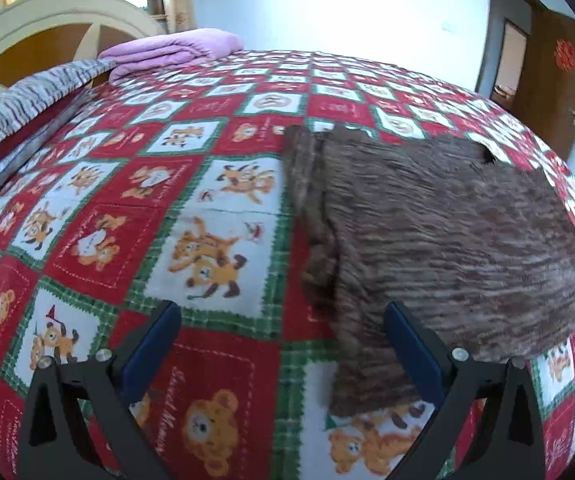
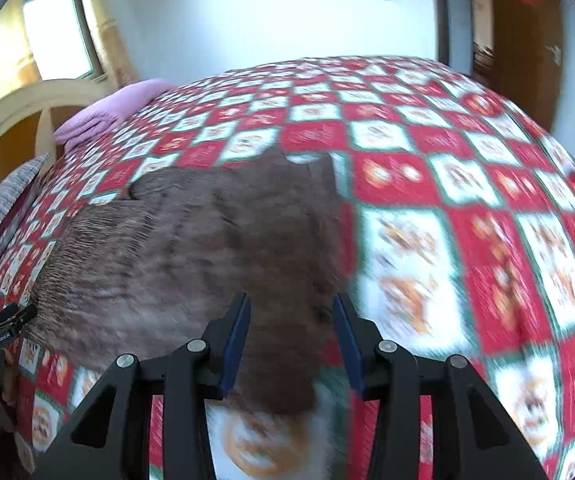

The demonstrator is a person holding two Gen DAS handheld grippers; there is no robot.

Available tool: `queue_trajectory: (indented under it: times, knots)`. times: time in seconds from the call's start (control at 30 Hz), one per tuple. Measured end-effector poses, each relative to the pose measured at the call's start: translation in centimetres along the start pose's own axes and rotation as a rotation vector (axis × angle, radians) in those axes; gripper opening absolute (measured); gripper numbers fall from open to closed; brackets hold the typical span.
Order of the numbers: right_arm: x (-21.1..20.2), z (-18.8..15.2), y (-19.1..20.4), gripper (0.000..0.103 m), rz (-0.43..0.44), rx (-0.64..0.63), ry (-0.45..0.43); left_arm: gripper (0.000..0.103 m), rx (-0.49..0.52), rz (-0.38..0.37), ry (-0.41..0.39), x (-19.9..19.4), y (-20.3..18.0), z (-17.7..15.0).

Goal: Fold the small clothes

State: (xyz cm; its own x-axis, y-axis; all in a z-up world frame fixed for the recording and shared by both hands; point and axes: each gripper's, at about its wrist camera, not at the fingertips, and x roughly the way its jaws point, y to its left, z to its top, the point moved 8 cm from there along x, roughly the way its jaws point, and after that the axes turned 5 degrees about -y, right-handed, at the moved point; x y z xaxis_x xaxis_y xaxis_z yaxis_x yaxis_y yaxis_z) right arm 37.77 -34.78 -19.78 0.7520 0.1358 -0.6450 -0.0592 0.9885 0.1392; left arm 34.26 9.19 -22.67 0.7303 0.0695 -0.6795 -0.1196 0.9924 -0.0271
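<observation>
A small brown striped knit garment (image 1: 439,232) lies flat on the bed's red, white and green teddy-bear quilt (image 1: 191,184). My left gripper (image 1: 283,320) is open wide, low over the quilt at the garment's left side; its right finger (image 1: 411,340) is over the garment's near left corner. In the right wrist view the garment (image 2: 191,248) fills the middle left. My right gripper (image 2: 291,312) is open over the garment's near right corner, nothing between its fingers. This view is motion-blurred. The left gripper (image 2: 3,328) and a hand show at its far left edge.
A folded pink blanket (image 1: 175,50) and a grey striped cloth (image 1: 27,96) lie at the quilt's far left by a cream and wood headboard (image 1: 59,24). A white wall (image 1: 327,0) stands behind the bed. A brown door (image 1: 559,80) is at the right.
</observation>
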Motion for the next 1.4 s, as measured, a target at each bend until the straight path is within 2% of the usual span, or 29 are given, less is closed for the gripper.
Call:
queue_trajectory:
  times: [0.1,0.13,0.17,0.2,0.23,0.33,0.37,0.4,0.43,0.6,0.73,0.8,0.83,0.9,0.97,1.07,1.2,1.23,1.3,1.4]
  knots:
    - [0.4,-1.4,-0.1,0.038,0.051,0.011,0.03,0.099,0.052,0.007,0.003,0.0,-0.9,-0.2]
    - [0.4,-1.5,0.2,0.029,0.06,0.005,0.023,0.098,0.067,0.011,0.003,-0.1,-1.1,-0.2]
    - [0.4,-1.6,0.6,0.012,0.071,-0.007,0.017,0.096,0.073,0.014,0.001,-0.2,-1.1,-0.2]
    - [0.4,-1.8,0.9,0.006,0.077,-0.019,0.026,0.093,0.078,0.013,-0.001,-0.3,-1.2,-0.3]
    - [0.7,-2.2,1.0,0.006,0.067,-0.026,0.042,0.091,0.082,0.008,-0.002,-0.5,-1.3,-0.5]
    - [0.5,-3.1,0.5,0.005,0.054,-0.038,0.062,0.074,0.088,-0.041,-0.006,-0.9,-1.7,-0.8]
    - [0.3,-3.3,0.4,0.004,0.055,-0.038,0.061,0.061,0.093,-0.068,-0.004,-1.0,-2.0,-0.9]
    - [-0.1,-3.6,0.3,0.004,0.06,-0.033,0.06,0.054,0.103,-0.085,-0.004,-1.1,-2.3,-1.1]
    - [-0.6,-3.9,0.1,0.004,0.066,-0.026,0.057,0.053,0.114,-0.087,-0.008,-1.2,-2.5,-1.1]
    - [-0.2,-4.9,-0.3,0.004,0.028,-0.043,0.069,0.053,0.112,-0.097,-0.006,-1.3,-2.6,-1.2]
    - [-0.3,-4.2,-0.6,0.007,0.029,0.004,0.053,0.052,0.088,-0.118,0.015,-1.2,-2.4,-1.5]
    - [-0.6,-3.9,-0.7,0.025,-0.026,0.011,0.062,0.055,0.082,-0.115,0.01,-1.6,-2.3,-1.6]
    - [-0.9,-3.6,-0.7,0.037,-0.058,-0.004,0.053,0.058,0.068,-0.108,0.005,-1.8,-1.9,-1.6]
    - [-2.1,-2.6,0.5,0.041,-0.082,-0.049,0.003,0.061,0.029,-0.115,-0.012,-2.4,-1.3,-1.6]
    - [-2.9,-1.8,2.5,0.041,-0.047,-0.088,-0.027,0.062,0.01,-0.132,-0.022,-2.9,-0.9,-1.6]
    - [-2.7,-0.9,6.1,0.041,0.037,-0.132,-0.039,0.064,0.005,-0.117,-0.013,-2.6,-0.8,-1.5]
    - [-0.8,-0.4,13.5,0.041,0.18,-0.229,-0.029,0.066,0.012,-0.078,0.008,-2.2,-0.6,-1.8]
    - [-0.3,-0.6,15.1,0.041,0.208,-0.251,-0.022,0.067,0.026,-0.059,0.034,-1.9,-0.6,-2.1]
    - [1.7,-1.4,19.0,0.041,0.259,-0.305,0.014,0.067,0.046,-0.051,0.036,-1.9,-0.7,-2.2]
    - [4.3,-3.3,22.8,0.041,0.282,-0.367,0.073,0.068,0.079,-0.031,0.043,-1.9,-0.9,-2.6]
